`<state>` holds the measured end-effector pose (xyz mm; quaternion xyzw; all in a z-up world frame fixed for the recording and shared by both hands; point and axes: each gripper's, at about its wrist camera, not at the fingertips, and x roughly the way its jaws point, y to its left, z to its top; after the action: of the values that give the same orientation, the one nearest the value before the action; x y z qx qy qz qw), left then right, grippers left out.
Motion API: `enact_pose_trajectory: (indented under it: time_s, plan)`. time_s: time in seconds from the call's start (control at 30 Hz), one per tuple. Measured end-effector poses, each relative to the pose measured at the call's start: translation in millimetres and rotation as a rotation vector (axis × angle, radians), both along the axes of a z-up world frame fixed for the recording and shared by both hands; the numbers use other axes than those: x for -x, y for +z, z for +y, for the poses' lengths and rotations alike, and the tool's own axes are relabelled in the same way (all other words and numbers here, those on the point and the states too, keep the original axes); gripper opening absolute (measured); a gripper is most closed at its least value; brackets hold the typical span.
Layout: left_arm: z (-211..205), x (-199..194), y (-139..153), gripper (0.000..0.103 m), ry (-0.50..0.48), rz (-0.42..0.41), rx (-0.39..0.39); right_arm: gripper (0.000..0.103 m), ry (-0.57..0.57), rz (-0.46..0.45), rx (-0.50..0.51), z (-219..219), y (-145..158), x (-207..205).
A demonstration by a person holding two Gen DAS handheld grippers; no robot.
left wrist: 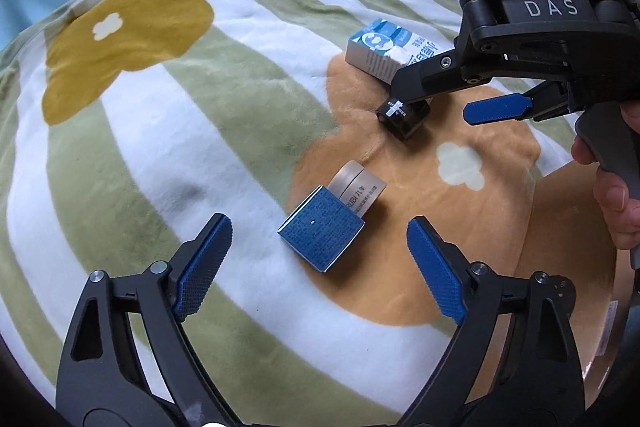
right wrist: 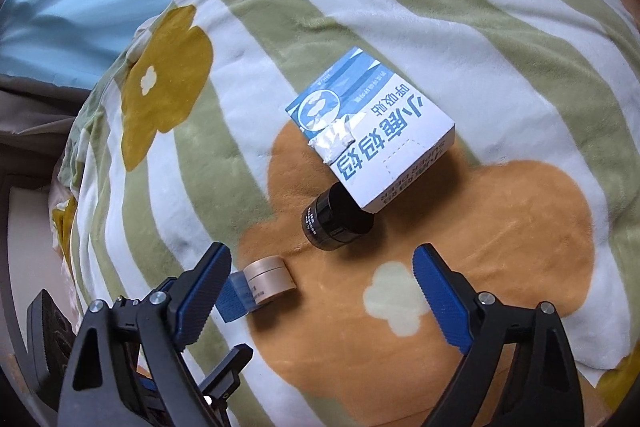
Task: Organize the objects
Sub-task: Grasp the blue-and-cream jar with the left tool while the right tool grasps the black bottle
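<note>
on a striped green-and-white blanket (left wrist: 168, 155) with flower shapes, three small things lie close together on an orange flower patch. the left tool (left wrist: 320, 247) hangs above the blanket with its blue-padded jaws spread wide and nothing between them. just ahead of it a beige jar (left wrist: 362, 187) lies on its side, its near end covered by a blue textured block (left wrist: 320, 233); what that block is cannot be told for sure.

further on, a black jar (left wrist: 404, 117) lies on its side, touching the corner of a blue-and-white box (left wrist: 380, 51) printed with chinese characters. the right tool (left wrist: 440, 99) reaches in from the right, its jaws apart, one dark finger over the black jar and one blue pad well clear on the other side. in the right wrist view the right tool's jaws frame the orange patch, with the black jar (right wrist: 334, 223) and box (right wrist: 372, 131) ahead and the beige jar (right wrist: 270, 279) by the left finger.
</note>
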<state>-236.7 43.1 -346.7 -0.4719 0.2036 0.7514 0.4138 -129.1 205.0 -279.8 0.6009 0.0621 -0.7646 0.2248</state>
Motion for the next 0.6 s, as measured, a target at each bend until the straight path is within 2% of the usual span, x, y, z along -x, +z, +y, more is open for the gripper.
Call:
enact_pose_trajectory:
  time_s: [0.2, 0.3, 0.37, 0.6]
  plan:
    - [5.3, 5.5, -11.5, 0.081, -0.024, -0.014, -0.017, 0.073, -0.031, -0.028, 0.008, 1.7, -14.4, 8.5]
    - [8.3, 5.8, -13.8, 0.078, -0.039, -0.019, -0.029, 0.069, -0.035, -0.032, 0.01, 2.4, -18.0, 9.6]
    - [10.7, 5.2, -16.5, 0.072, -0.053, -0.027, -0.027, 0.066, -0.033, -0.037, 0.017, 2.8, -19.9, 10.0]
    - [12.5, 4.7, -22.7, 0.066, -0.055, -0.062, -0.047, 0.058, -0.043, -0.04, 0.034, 1.4, -27.0, 14.3]
